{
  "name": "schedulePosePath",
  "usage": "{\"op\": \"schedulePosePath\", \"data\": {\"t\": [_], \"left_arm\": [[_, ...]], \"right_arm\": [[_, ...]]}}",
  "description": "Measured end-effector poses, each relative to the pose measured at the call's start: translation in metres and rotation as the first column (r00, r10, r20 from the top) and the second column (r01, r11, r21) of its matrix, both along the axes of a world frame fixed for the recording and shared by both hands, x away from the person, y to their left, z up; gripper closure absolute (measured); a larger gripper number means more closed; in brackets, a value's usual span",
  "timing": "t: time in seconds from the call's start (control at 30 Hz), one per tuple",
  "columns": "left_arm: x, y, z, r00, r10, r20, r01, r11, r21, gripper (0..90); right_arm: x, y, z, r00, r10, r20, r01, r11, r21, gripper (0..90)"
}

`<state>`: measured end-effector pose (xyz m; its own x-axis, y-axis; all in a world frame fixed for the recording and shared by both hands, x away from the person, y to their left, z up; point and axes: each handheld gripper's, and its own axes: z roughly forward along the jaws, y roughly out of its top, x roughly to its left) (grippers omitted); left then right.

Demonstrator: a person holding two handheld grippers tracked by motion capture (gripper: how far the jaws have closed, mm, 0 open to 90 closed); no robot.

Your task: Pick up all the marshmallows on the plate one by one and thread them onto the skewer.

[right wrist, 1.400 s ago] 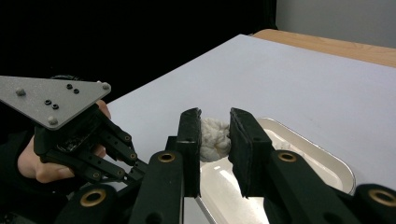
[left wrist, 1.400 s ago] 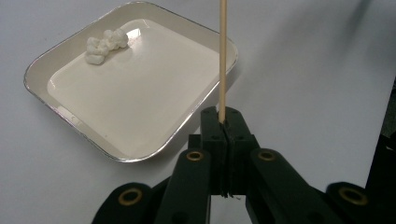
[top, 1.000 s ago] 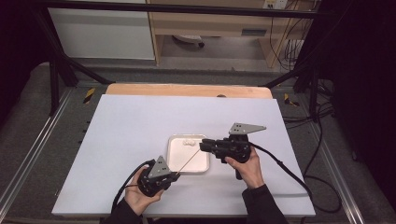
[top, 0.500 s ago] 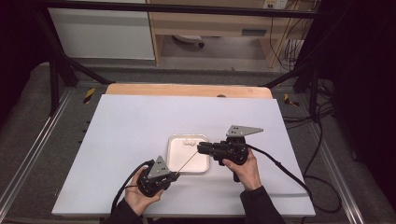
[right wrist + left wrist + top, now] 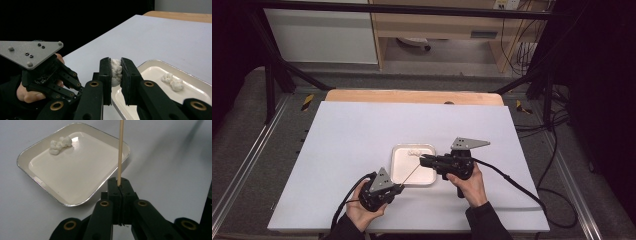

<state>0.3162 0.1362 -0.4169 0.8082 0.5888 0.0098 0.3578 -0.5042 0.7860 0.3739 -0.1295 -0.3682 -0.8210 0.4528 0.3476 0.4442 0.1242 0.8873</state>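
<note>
**Skewer clamped, white piece pinched over the tray**

The left gripper (image 5: 119, 191) has its jaws clenched tight on the lower end of a thin wooden skewer (image 5: 120, 152), which rises straight out of the pads and points across the near corner of the tray (image 5: 37, 150). From the high view the skewer (image 5: 412, 173) slants from the left gripper (image 5: 398, 188) up over the tray (image 5: 402, 150) toward the right gripper (image 5: 424, 160).

The right gripper (image 5: 116, 72) grips a small white puffy piece (image 5: 115, 71) between its pads — the jaws have just been closing on it — and holds it above the tray's near edge.

The tray is shallow, square with rounded corners, cream inside with a silvery rim; it sits on the white table (image 5: 347, 135). In it lies a little clump of white puffy pieces (image 5: 60, 144) — close to one wall, the floor otherwise bare.
</note>
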Motion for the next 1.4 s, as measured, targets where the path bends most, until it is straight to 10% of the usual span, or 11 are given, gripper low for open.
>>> {"op": "schedulePosePath", "data": {"t": [1.33, 1.4], "left_arm": [[-0.0053, -0.0060, 0.0041, 0.9997, 0.011, 0.024, -0.011, 0.9998, -0.014, 89.0], [-0.0052, -0.0049, 0.0075, 0.9994, -0.004, 0.034, 0.006, 0.9973, -0.073, 89.0]], "right_arm": [[-0.0070, 0.0071, -0.0051, 0.9998, 0.019, -0.002, -0.019, 0.9989, 0.043, 80.8], [-0.0078, 0.0080, -0.0062, 0.9997, 0.025, -0.005, -0.024, 0.9990, 0.038, 80.8]]}}
